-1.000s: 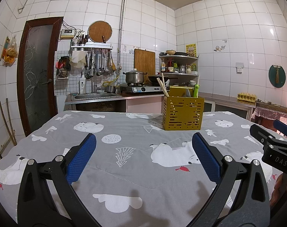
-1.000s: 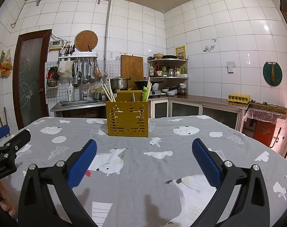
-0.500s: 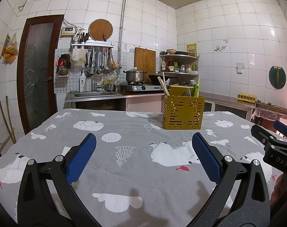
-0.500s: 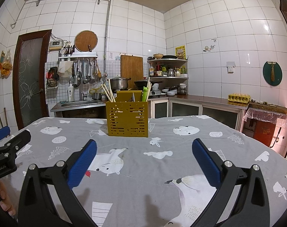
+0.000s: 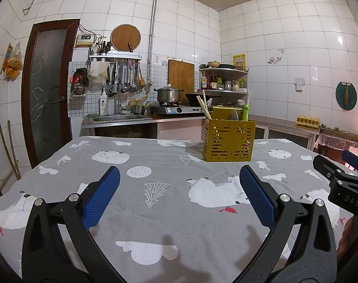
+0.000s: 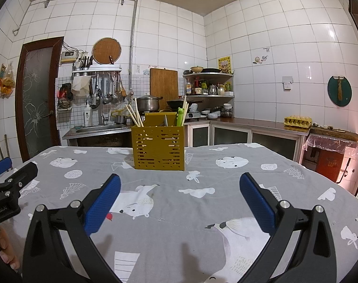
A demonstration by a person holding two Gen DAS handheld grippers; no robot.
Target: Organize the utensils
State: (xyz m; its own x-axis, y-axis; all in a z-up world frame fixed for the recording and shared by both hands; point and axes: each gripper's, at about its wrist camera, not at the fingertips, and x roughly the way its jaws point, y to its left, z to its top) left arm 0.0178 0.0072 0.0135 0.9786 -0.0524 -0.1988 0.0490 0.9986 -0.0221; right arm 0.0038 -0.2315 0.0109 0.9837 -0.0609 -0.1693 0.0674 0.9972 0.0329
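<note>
White-tiled kitchen walls [image 5: 285, 35] enclose a glazed wooden door [image 5: 49, 89], steel sink [image 5: 118, 118], corner shelves [image 5: 223, 80] and a bench under animal-print grey cloth [image 5: 169, 202].

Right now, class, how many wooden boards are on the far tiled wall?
2: a round board above the hanging utensil rack, a rectangular board behind the pot. Others may be hidden.

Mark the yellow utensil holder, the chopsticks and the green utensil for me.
Yellow utensil holder [image 6: 158, 148], right wrist view, middle of its slotted front wall.
Chopsticks [image 6: 134, 116], right wrist view, shafts sticking out at the holder's left end.
Green utensil [image 6: 180, 117], right wrist view, handle above the holder's rim.
</note>
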